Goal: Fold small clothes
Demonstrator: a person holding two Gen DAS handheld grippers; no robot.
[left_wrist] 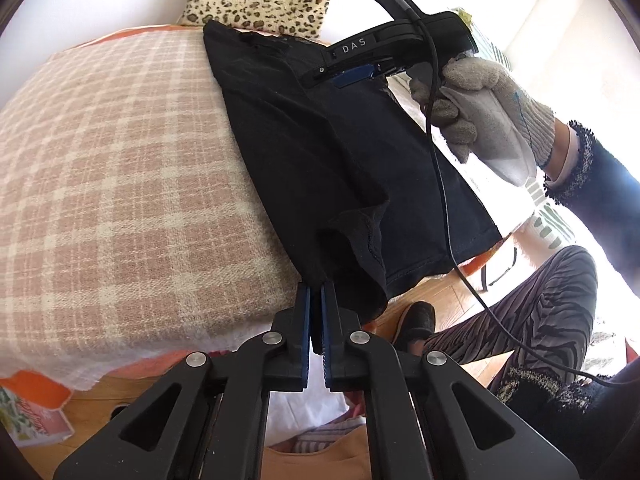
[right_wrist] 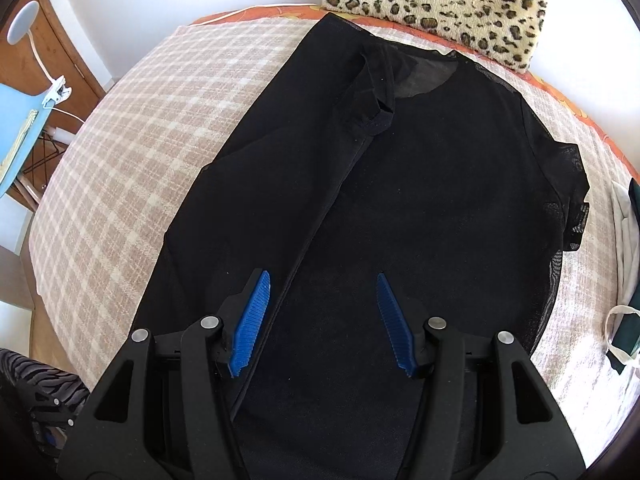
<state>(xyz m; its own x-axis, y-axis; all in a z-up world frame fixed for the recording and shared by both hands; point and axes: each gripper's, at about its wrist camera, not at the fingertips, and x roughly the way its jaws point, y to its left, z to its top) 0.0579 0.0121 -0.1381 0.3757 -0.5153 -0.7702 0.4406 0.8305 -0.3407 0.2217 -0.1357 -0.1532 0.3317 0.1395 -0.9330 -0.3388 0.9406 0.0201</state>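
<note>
A black short-sleeved shirt (right_wrist: 420,184) lies on a pink and cream checked blanket (right_wrist: 132,148), its left side folded over towards the middle. In the left wrist view my left gripper (left_wrist: 316,286) is shut on the shirt's hem corner (left_wrist: 320,216) at the near edge of the bed. My right gripper (right_wrist: 322,276) hovers open above the lower part of the shirt, holding nothing. It also shows in the left wrist view (left_wrist: 360,74), held in a gloved hand (left_wrist: 480,112) over the shirt's far part.
A leopard-print cushion (right_wrist: 440,4) lies at the head of the bed. The checked blanket (left_wrist: 112,184) covers the bed to the left. A blue chair (right_wrist: 20,136) and a clip lamp (right_wrist: 24,24) stand at the left. The person's striped legs (left_wrist: 532,320) and a slipper (left_wrist: 416,320) are on the wooden floor.
</note>
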